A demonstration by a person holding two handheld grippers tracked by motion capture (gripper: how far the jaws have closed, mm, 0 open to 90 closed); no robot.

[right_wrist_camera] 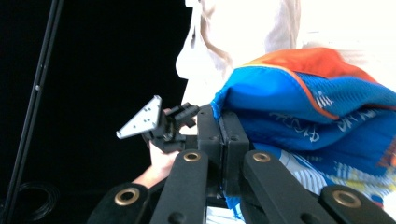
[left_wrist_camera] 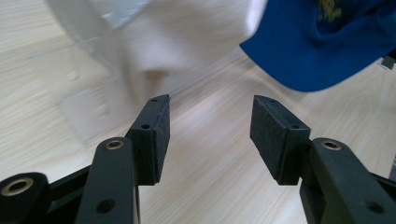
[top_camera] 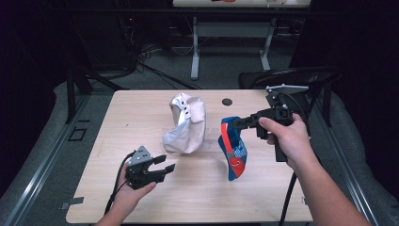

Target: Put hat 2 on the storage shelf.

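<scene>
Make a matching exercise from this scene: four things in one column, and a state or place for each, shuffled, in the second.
Column one:
1. blue cap
2. white cap
3. left hand-held gripper
4. right hand-held gripper

Column two:
A. jaws apart, nothing between them
B. rests on the table, untouched
C. jaws shut on fabric
D. hangs by its edge from a grip, above the tabletop

Pairs: 1-D, 2-B, 3-A, 4-C
</scene>
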